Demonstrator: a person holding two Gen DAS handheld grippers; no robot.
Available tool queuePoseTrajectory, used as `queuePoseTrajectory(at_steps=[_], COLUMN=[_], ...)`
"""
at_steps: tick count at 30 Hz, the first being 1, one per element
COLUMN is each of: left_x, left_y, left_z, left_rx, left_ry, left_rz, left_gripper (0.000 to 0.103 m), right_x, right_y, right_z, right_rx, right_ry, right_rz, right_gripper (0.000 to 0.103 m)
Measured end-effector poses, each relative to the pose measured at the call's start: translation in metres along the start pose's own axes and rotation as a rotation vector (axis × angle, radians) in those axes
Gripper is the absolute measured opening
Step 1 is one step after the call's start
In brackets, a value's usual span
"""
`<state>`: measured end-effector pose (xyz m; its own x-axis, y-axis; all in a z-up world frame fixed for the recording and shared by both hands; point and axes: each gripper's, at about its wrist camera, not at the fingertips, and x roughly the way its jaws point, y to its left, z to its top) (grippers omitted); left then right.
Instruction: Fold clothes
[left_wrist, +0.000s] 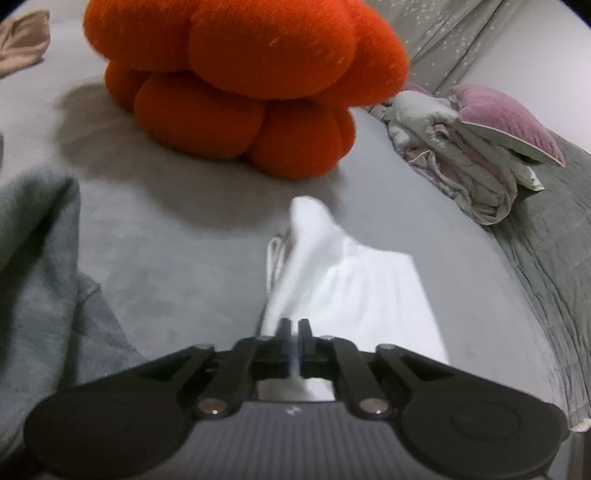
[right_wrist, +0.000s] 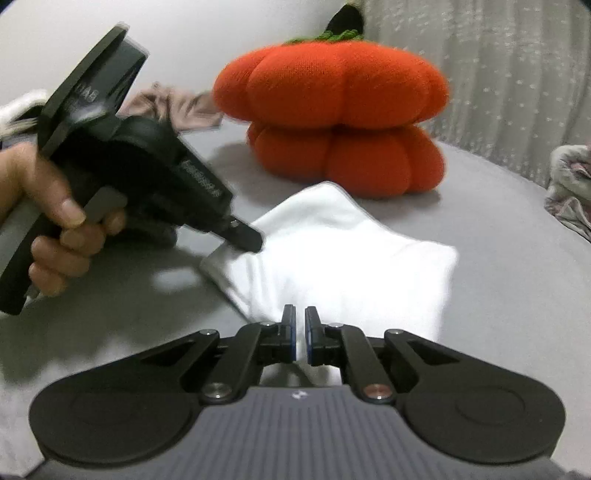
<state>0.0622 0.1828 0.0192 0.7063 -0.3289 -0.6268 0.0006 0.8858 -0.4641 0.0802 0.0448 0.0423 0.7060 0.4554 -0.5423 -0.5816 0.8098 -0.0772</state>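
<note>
Grey bed sheet (right_wrist: 498, 236) under everything. Big orange knitted pumpkin cushion (right_wrist: 332, 122), green stem on top, sits ahead of both tongs, well beyond the cloth. Crumpled grey-pink quilt with mauve pillow (left_wrist: 476, 147) far ahead-right of left tongs; grey-green garment (left_wrist: 33, 266) on their left side; beige cloth (left_wrist: 22, 40) far ahead-left. White folded fabric garment (right_wrist: 343, 258) lies on the sheet directly ahead of both tongs, running under their tips. Left gripper (left_wrist: 294, 328) jaws parted just a sliver, white fabric edge between them, firm pinch can't be told. Right gripper (right_wrist: 300, 321) jaws slightly apart, narrow gap, not clamping, fabric beneath. A hand (right_wrist: 48, 221) holds the left tool's handle.
</note>
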Motion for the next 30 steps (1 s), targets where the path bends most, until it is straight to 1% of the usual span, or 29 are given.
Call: queuePoseTrajectory(at_steps=[1,2,3,4,5,6,8,10,11,12,13,16,19,23,27,28,29,30], left_x=[-0.006,-0.012,-0.015,-0.016,-0.016,-0.014,-0.006,-0.001,0.000,0.001,0.000,-0.003,-0.010,-0.012,-0.013,-0.014,-0.013,-0.013], left_y=[-0.005,-0.010,-0.015,-0.018,-0.019,-0.019,-0.015,-0.016,-0.017,-0.018,-0.017,-0.015,-0.008,-0.002,0.001,0.002,0.002,0.002], left_z=[-0.001,-0.003,-0.006,-0.009,-0.012,-0.014,-0.019,-0.022,-0.022,-0.023,-0.023,-0.023,-0.020,-0.019,-0.017,-0.017,-0.017,-0.018], left_rx=[0.015,0.035,0.063,0.083,0.096,0.090,0.047,0.038,0.049,0.059,0.066,0.083,0.059,0.023,0.007,0.005,0.006,0.006], left_ry=[-0.005,-0.008,-0.008,-0.006,-0.004,0.000,0.014,0.002,-0.005,-0.009,-0.006,0.001,0.002,0.004,0.013,0.014,0.014,0.015], left_rz=[-0.003,0.006,0.043,0.093,0.135,0.158,0.171,0.179,0.183,0.183,0.178,0.161,0.140,0.112,0.083,0.079,0.080,0.080], left_gripper=[0.024,0.030,0.041,0.048,0.049,0.049,0.049,0.047,0.043,0.025,0.020,0.009,0.005,0.005,0.006,0.006,0.006,0.006], right_x=[-0.003,-0.003,-0.001,0.001,0.002,0.002,-0.002,-0.005,-0.006,-0.007,-0.007,0.015,0.009,0.010,0.006,0.000,-0.010,-0.022], right_y=[-0.002,-0.006,-0.006,-0.009,-0.013,-0.016,-0.027,-0.037,-0.039,-0.042,-0.045,-0.054,-0.060,-0.069,-0.073,-0.069,-0.063,-0.059], right_z=[-0.001,-0.002,-0.002,-0.003,-0.003,-0.004,-0.003,-0.001,0.000,0.000,0.001,-0.004,-0.004,-0.006,-0.013,-0.011,-0.008,-0.007], right_rx=[0.020,0.031,0.040,0.060,0.086,0.121,0.190,0.232,0.241,0.251,0.260,0.272,0.258,0.253,0.290,0.283,0.277,0.281], right_ry=[-0.002,-0.002,-0.004,-0.006,-0.005,-0.005,-0.012,-0.022,-0.016,-0.011,-0.005,0.066,0.065,0.082,0.069,0.060,0.028,-0.015], right_rz=[-0.002,-0.011,-0.020,-0.031,-0.039,-0.045,-0.046,-0.043,-0.034,-0.024,-0.015,0.030,0.060,0.084,0.084,0.052,0.032,0.030], right_gripper=[0.009,0.010,0.010,0.012,0.013,0.013,0.014,0.014,0.014,0.014,0.014,0.013,0.011,0.003,0.001,0.005,0.020,0.026])
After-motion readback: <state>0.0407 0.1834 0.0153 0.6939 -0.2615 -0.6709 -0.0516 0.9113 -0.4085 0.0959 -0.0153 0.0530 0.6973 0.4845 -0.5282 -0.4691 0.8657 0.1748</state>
